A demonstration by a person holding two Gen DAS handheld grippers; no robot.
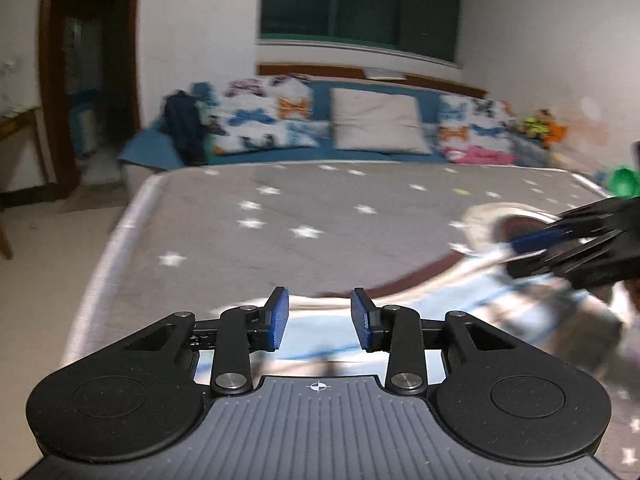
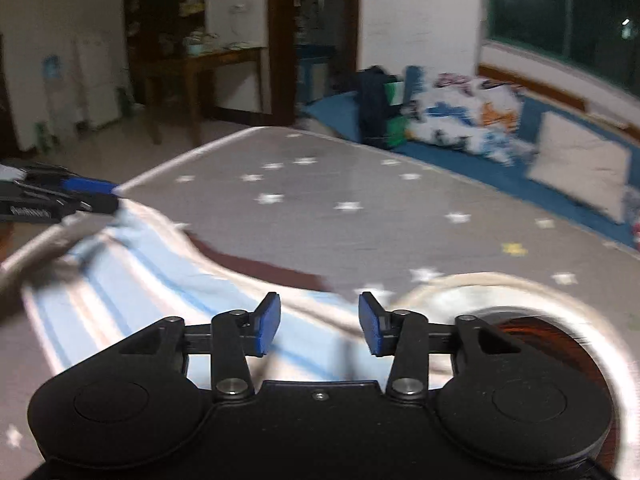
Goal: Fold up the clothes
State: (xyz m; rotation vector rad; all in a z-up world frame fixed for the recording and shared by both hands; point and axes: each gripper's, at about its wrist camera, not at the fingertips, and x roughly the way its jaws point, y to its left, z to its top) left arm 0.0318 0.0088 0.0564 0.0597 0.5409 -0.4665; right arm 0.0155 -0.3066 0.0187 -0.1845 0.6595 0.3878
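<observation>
A light blue and white striped garment (image 1: 320, 332) with a dark maroon edge lies on the grey star-print bed; it also shows in the right wrist view (image 2: 132, 292). My left gripper (image 1: 319, 320) is open and empty just above the cloth. My right gripper (image 2: 319, 324) is open and empty over the cloth near its collar (image 2: 532, 320). In the left wrist view the right gripper (image 1: 536, 244) appears at the right, by the collar. In the right wrist view the left gripper (image 2: 100, 196) appears at the left, at the garment's corner.
The grey star-print mattress (image 1: 280, 216) stretches ahead. Pillows and a butterfly-print quilt (image 1: 256, 120) lie along the far side. A wooden table (image 2: 208, 64) and a doorway stand beyond the bed. The bed's left edge (image 1: 104, 256) drops to the floor.
</observation>
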